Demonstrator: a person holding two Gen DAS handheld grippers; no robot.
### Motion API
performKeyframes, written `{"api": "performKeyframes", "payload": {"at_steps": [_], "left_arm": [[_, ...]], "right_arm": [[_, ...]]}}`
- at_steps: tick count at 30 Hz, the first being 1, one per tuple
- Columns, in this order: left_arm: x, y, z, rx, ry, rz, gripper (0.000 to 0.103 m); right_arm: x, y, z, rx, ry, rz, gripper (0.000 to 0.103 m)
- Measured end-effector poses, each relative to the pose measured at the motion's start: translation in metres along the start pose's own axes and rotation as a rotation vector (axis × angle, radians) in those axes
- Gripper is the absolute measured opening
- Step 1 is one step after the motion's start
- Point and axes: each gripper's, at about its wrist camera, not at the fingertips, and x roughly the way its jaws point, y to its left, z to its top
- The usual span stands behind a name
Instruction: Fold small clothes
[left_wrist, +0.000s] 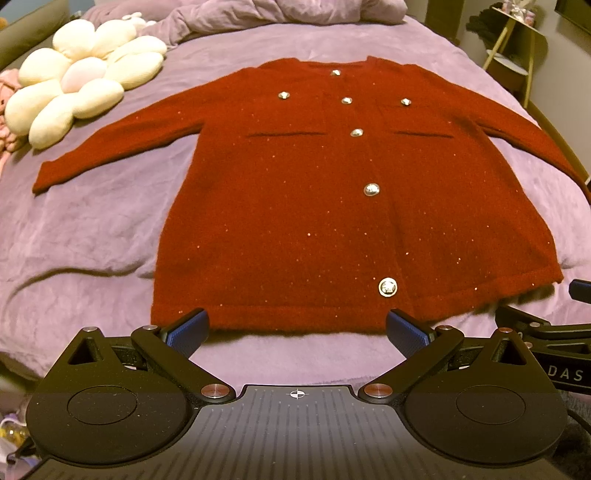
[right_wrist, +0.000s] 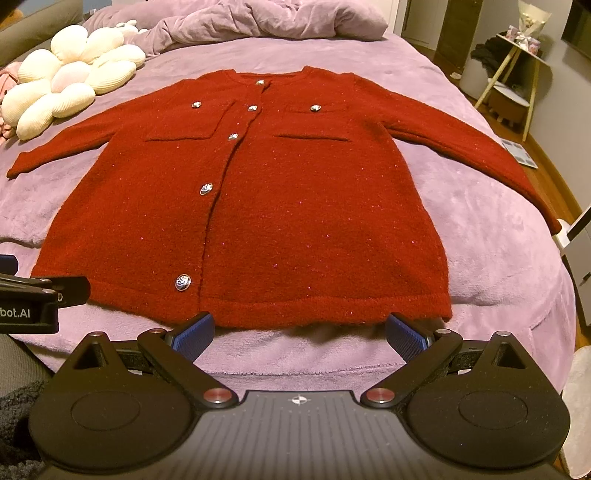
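The fuzzy red button-up cardigan (left_wrist: 295, 206) lies flat on the purple bed (left_wrist: 92, 229). Left tongs (left_wrist: 297, 332) and right tongs (right_wrist: 301, 334) are apart, holding nothing. The soft blanket might get pinched too, and the far sleeve end is hard to see.

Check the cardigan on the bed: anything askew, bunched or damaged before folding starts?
Nothing stands out. The cardigan lies flat, buttoned, sleeves spread, on the blanket. Both the left gripper and right gripper are open at its hem, holding nothing.
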Motion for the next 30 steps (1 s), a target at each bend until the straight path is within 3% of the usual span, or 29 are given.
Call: {"api": "performKeyframes", "payload": {"at_steps": [30], "left_arm": [[0.0035, -0.0036, -0.0005, 0.006, 0.020, 0.001, 0.103]], "right_arm": [[-0.0024, -0.0056, -0.0033, 0.023, -0.042, 0.044, 0.099]]}}
